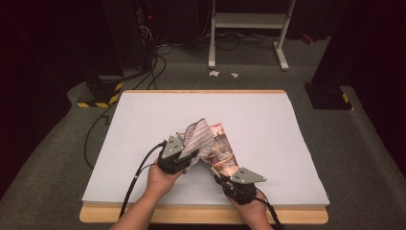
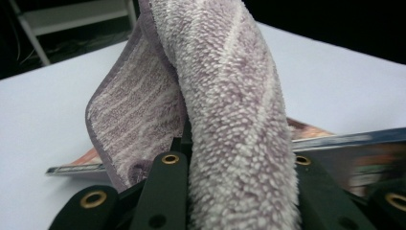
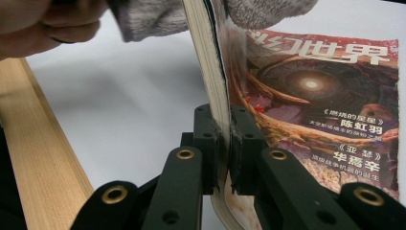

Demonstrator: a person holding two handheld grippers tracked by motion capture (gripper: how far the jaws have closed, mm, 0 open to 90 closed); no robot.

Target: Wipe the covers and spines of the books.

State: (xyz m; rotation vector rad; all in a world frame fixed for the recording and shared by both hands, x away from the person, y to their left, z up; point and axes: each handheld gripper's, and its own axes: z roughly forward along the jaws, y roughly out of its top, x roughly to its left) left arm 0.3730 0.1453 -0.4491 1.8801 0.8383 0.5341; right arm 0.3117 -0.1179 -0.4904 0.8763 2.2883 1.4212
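The left claw (image 1: 187, 154) is clamped narrow on a striped purple towel (image 1: 198, 135), which drapes over the magazine (image 1: 223, 149) near the counter's (image 1: 143, 143) front edge. The right claw (image 1: 218, 176) pinches the magazine's near edge, jaws almost closed, tilting it up beside the towel.

Table: wooden table (image 1: 201, 214) is wearing a white sheet (image 1: 268, 124)
On it: magazine (image 1: 224, 149) is lying there

light: bright on the white table (image 1: 268, 124), dark room behind | blur: high view soft, close towel (image 2: 230, 120) fuzzy
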